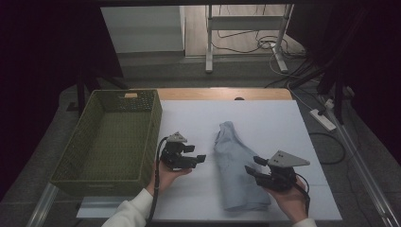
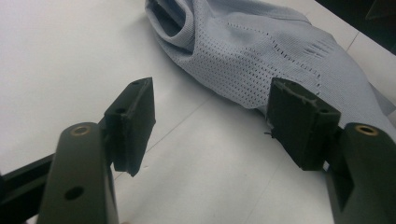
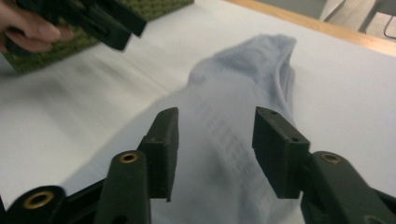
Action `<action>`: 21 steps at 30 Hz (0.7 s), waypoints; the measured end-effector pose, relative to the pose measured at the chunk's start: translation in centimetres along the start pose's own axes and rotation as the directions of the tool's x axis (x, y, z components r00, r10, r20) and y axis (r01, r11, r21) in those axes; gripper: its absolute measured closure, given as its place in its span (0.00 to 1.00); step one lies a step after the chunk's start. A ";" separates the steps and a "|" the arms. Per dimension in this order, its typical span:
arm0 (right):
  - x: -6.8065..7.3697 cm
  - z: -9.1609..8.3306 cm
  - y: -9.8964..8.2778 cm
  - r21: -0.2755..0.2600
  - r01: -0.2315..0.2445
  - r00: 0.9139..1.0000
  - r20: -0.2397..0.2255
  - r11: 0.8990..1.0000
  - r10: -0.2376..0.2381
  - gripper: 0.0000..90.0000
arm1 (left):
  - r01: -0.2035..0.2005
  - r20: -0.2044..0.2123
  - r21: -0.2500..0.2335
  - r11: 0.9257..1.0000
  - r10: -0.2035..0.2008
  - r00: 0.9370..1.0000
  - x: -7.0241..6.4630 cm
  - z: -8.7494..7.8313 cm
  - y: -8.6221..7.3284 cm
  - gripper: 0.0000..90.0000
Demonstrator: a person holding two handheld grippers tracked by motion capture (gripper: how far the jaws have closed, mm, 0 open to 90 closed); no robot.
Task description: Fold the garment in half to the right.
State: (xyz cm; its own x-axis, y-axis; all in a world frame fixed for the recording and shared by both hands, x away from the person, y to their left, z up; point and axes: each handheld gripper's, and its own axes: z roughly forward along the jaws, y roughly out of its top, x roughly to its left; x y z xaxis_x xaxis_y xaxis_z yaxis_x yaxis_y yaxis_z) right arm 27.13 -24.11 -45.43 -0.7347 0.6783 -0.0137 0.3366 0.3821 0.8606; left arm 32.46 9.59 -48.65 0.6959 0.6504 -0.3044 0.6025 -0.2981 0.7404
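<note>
A folded light blue knit garment (image 1: pixel 234 161) lies lengthwise on the white table cover (image 1: pixel 269 113). My left gripper (image 1: pixel 197 152) stands open just left of it, jaws pointing toward the cloth, with bare table between them (image 2: pixel 212 121); the garment (image 2: pixel 261 60) lies just beyond the pads. At the garment's near right edge, my right gripper (image 1: pixel 253 164) hovers a little above the cloth, open, with nothing pinched; its jaws (image 3: pixel 215 140) frame the garment (image 3: pixel 243 93) below. The left gripper (image 3: pixel 93 18) and its hand also sit at the top left of the right gripper view.
An olive woven basket (image 1: pixel 156 132) stands at the table's left side, close to my left gripper; its corner (image 3: pixel 163 7) is in the right gripper view. A wooden table edge (image 1: pixel 222 93) runs along the back. A power strip (image 1: pixel 323 118) and cables lie on the floor at right.
</note>
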 end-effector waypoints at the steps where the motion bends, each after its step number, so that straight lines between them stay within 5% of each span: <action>1: 0.0 0.2 0.2 0.001 -0.005 1.000 -0.019 1.000 0.005 0.66 | 0.000 0.000 0.000 1.000 0.000 1.000 0.0 0.0 0.0 0.37; 9: 0.3 2.4 1.6 0.044 0.025 0.997 -0.073 0.999 -0.021 0.97 | 0.005 -0.001 -0.004 1.000 -0.005 1.000 0.2 -0.2 0.0 0.37; 21: 1.0 5.8 3.1 0.090 0.040 0.996 -0.079 0.995 -0.033 0.99 | 0.009 -0.001 -0.008 1.000 -0.009 1.000 0.3 -0.3 -0.1 0.37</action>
State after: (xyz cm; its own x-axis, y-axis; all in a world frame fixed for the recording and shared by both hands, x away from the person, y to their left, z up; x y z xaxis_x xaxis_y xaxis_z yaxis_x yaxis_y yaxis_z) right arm 30.83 -18.60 -45.76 -0.7893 0.6140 -0.0016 0.3592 0.4638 0.8099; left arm 32.46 10.00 -48.62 0.6905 0.6533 -0.3103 0.6054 -0.2872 0.7423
